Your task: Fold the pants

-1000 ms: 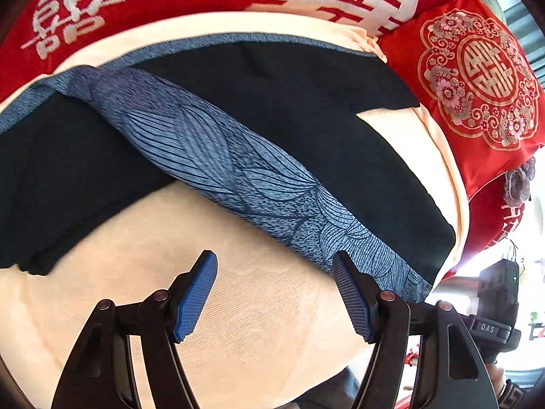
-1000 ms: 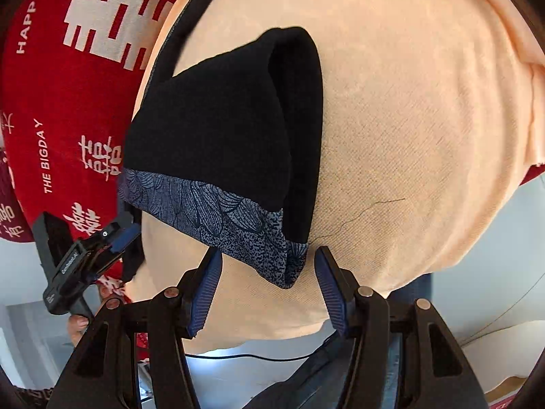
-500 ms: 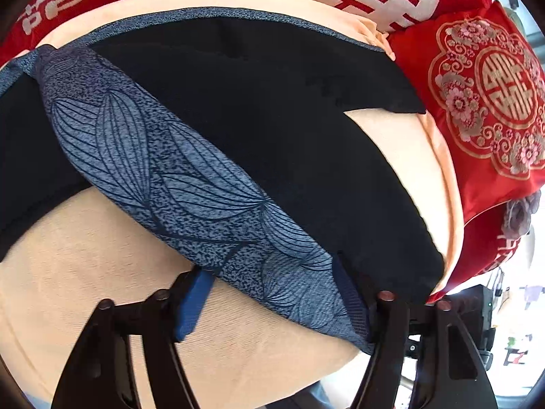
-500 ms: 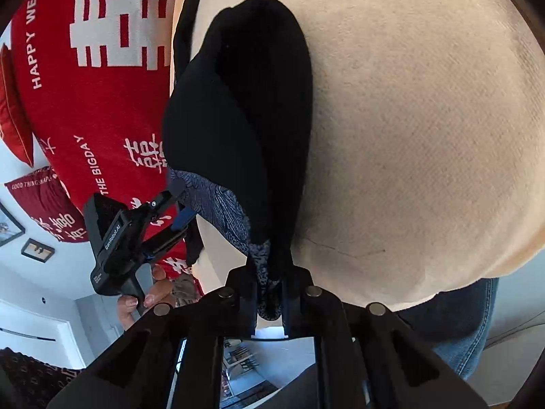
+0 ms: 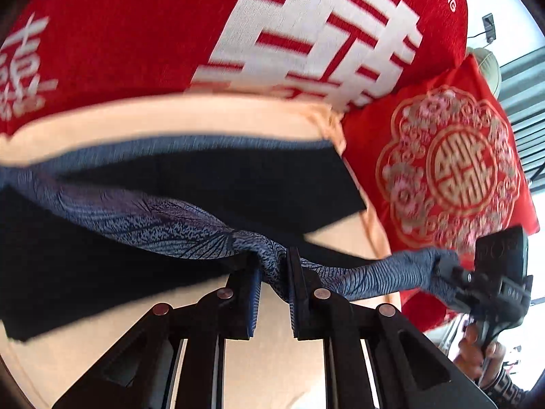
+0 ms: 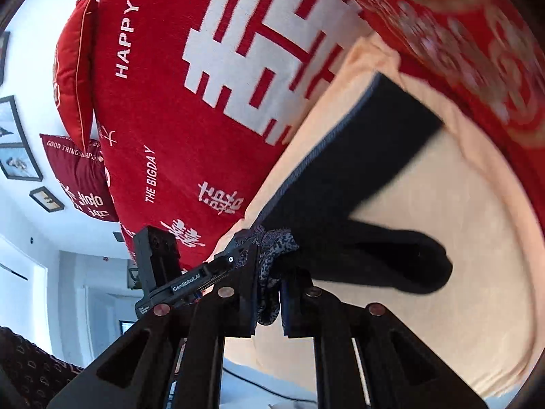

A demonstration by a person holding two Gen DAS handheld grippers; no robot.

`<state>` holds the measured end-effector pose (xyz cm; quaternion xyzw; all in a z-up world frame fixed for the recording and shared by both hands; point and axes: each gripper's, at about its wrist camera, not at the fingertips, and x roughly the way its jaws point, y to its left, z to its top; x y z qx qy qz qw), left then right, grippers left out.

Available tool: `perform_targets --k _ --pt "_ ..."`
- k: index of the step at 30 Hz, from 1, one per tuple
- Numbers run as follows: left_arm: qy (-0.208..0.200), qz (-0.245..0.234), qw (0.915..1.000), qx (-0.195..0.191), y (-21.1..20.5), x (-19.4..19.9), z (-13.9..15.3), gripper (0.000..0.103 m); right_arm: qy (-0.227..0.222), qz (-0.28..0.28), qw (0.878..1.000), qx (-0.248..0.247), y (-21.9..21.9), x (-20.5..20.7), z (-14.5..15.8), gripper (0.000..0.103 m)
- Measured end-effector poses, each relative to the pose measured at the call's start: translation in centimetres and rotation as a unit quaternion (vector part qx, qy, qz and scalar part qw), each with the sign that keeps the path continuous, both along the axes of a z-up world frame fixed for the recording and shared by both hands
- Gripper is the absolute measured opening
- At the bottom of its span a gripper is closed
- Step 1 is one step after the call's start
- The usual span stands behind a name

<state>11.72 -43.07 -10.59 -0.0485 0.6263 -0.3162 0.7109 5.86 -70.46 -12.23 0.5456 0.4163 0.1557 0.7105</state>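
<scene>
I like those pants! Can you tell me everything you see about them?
The pants are dark navy, soft cloth with a blue leaf-patterned waistband. They lie partly folded on a peach blanket. The waistband is lifted and bunched, pinched by the left hand-held gripper and the right hand-held gripper. One leg lies curled.

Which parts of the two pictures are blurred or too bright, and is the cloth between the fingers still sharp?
Left wrist view: the red cushion and the pants are smeared by motion, the window corner is overexposed, yet the patterned band in the left gripper stays fairly sharp. Right wrist view: the black pants leg blurs, the room at left is bright, and straight edges bend.
</scene>
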Motion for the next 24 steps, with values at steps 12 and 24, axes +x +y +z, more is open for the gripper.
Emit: perform_targets --k 12,24 --pt "-0.107 0.058 0.9854 0.119 0.0 6.1 0.6 0.070 0.094 0.055 0.986 -0.130 -4.5 16.1 -6.8 0.020" --pt "-0.060 0.100 0.9584 0.261 5.2 4.6 -9.5 0.071 0.136 0.045 0.967 -0.209 -3.3 9.4 -5.4 0.068"
